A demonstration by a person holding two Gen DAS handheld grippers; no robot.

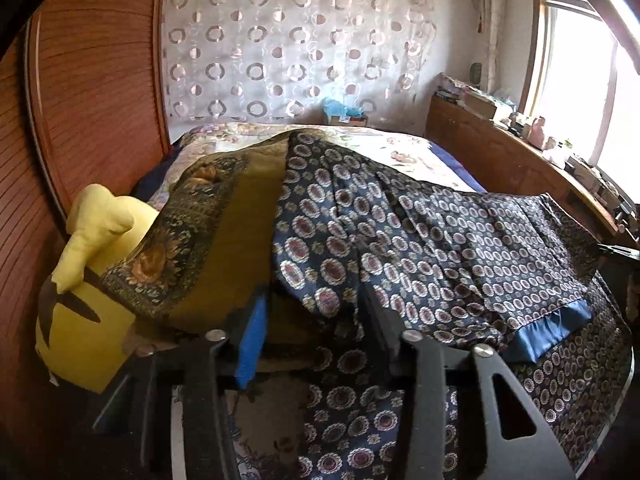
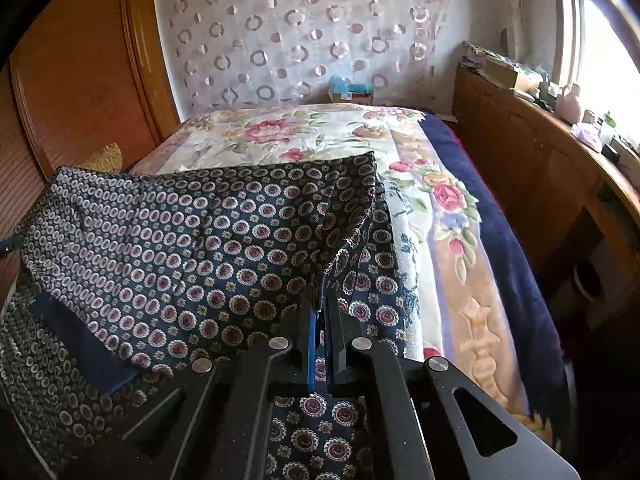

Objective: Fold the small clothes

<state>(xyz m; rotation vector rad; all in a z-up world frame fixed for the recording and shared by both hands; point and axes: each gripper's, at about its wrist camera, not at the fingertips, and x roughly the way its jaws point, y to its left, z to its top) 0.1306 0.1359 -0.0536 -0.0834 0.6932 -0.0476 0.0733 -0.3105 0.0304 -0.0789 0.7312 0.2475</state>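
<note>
A navy garment (image 1: 440,232) printed with red-and-white medallions and edged with a blue satin band (image 1: 552,332) lies spread over the bed. My left gripper (image 1: 312,312) stands open around a hanging fold at its left edge. The blue pad (image 1: 252,320) is still clear of the cloth. In the right wrist view the same garment (image 2: 200,240) stretches off to the left. My right gripper (image 2: 320,312) is shut on its right edge, and the fabric pulls up into a ridge from the pinch. More of the patterned cloth lies under both grippers.
An olive cloth with a dark floral border (image 1: 224,240) lies beside the garment, over a yellow plush cushion (image 1: 88,280). Below is a flowered blanket (image 2: 280,132) on the bed. A wooden panel (image 1: 100,80) stands to the left. A cluttered wooden counter (image 2: 540,152) runs under the window.
</note>
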